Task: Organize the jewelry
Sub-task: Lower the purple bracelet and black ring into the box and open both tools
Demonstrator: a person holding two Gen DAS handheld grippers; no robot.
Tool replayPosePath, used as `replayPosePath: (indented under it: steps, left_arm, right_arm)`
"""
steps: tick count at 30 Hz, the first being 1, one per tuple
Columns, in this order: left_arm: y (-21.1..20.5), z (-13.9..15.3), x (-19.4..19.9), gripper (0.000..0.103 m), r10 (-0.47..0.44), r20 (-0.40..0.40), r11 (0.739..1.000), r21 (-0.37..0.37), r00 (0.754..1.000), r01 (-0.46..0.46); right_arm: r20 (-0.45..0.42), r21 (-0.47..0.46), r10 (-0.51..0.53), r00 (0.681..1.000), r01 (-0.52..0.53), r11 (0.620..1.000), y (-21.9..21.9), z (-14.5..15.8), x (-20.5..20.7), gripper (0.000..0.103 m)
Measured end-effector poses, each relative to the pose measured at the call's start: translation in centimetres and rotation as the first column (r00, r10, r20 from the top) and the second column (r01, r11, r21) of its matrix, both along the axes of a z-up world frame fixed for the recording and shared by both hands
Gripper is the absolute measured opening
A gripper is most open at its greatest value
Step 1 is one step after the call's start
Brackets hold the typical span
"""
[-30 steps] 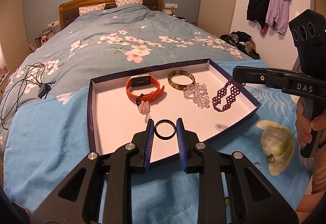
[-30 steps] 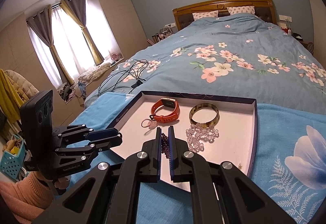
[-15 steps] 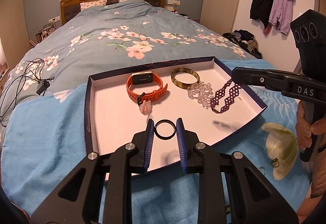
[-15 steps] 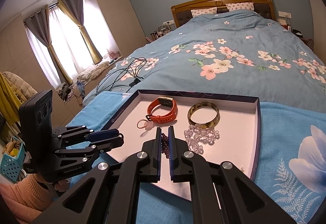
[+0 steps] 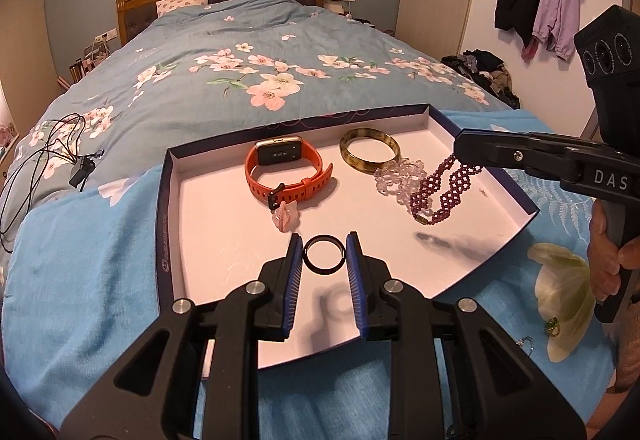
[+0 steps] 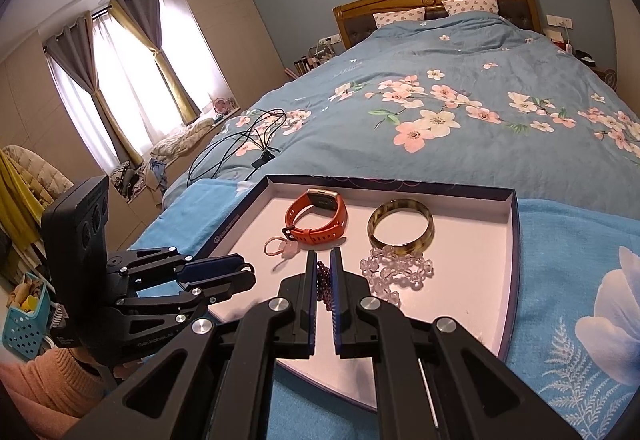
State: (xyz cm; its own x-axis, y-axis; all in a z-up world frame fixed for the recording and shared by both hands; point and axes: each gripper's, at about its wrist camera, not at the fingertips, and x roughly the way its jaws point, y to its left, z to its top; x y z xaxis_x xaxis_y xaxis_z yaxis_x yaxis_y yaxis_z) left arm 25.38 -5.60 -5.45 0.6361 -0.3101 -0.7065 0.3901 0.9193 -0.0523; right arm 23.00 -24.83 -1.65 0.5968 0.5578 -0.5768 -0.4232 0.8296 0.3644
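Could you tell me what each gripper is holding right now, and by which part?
The left gripper clamps a black ring across its outer rim. The right gripper pinches the purple beaded bracelet by one end; the rest drapes into the tray.

From my right hand-held gripper (image 6: 323, 260) I see only a few beads of the purple bracelet (image 6: 322, 278); its fingers hide the rest. Right of my left hand-held gripper (image 5: 324, 240), a grey smear (image 5: 444, 241) on the tray (image 5: 161, 215) is too blurred to name.
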Motion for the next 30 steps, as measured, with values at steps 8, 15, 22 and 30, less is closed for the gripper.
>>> replayPosePath:
  steps: [8, 15, 22, 30]
  left_arm:
    - [0.0, -0.7, 1.5, 0.022, 0.013, -0.029, 1.0, 0.006, 1.0, -0.013]
    - [-0.2, -1.4, 2.7, 0.022, 0.021, -0.048, 1.0, 0.015, 0.999, -0.02]
    - [-0.1, -2.3, 3.8, 0.022, 0.03, -0.087, 1.0, 0.01, 0.996, -0.03]
    - [-0.1, -2.8, 4.9, 0.022, 0.034, -0.106, 0.999, 0.006, 0.994, -0.034]
  right_arm:
    - [-0.016, 0.01, 0.003, 1.0, -0.003, 1.0, 0.2, -0.6, 0.9, 0.005]
    - [-0.05, 0.021, -0.016, 0.999, 0.017, 1.0, -0.1, -1.4, 1.9, 0.005]
    - [-0.083, 0.027, -0.051, 0.995, 0.054, 0.998, -0.8, -2.3, 3.1, 0.005]
    - [-0.115, 0.02, -0.086, 0.99, 0.089, 0.996, -1.4, -3.2, 4.3, 0.005]
